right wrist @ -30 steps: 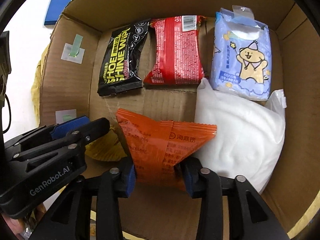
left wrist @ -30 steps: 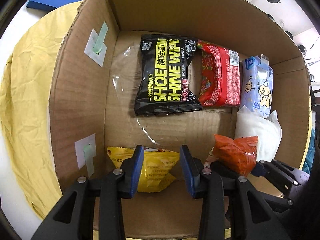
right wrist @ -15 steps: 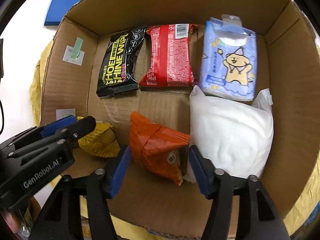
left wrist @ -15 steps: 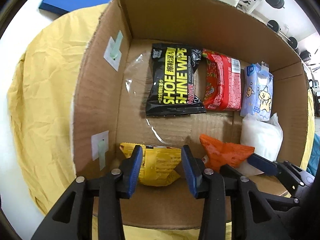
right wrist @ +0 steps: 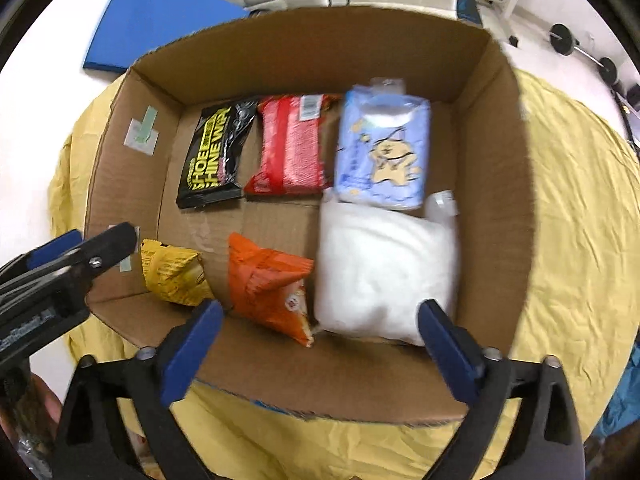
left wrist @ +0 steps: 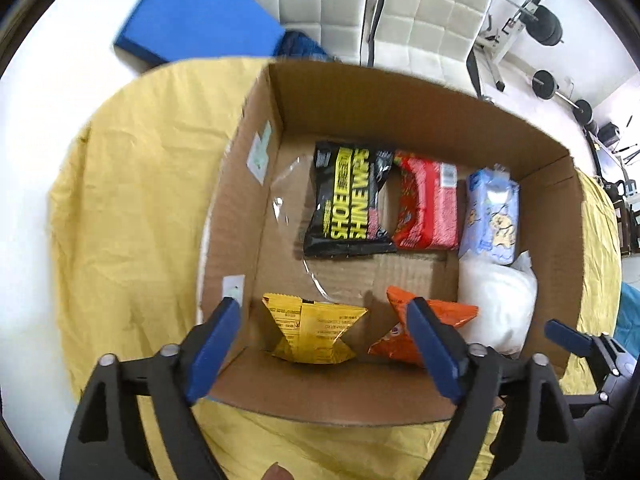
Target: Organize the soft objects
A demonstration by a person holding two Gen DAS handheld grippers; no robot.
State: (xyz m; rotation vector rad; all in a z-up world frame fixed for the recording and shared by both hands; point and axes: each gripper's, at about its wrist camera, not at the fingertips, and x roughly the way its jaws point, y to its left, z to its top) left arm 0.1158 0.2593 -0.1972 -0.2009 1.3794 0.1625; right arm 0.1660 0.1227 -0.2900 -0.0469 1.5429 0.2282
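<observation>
Both grippers' fingers spread empty above cardboard box [right wrist: 500,184], yellow cloth [right wrist: 580,220] beneath, blue mat [left wrist: 196,20] beyond

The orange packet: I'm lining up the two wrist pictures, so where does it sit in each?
Left wrist: orange packet low right of centre, partly behind the left gripper finger.
Right wrist: low centre-left.
Shared landmark: the white pillow touching its right side.
</observation>
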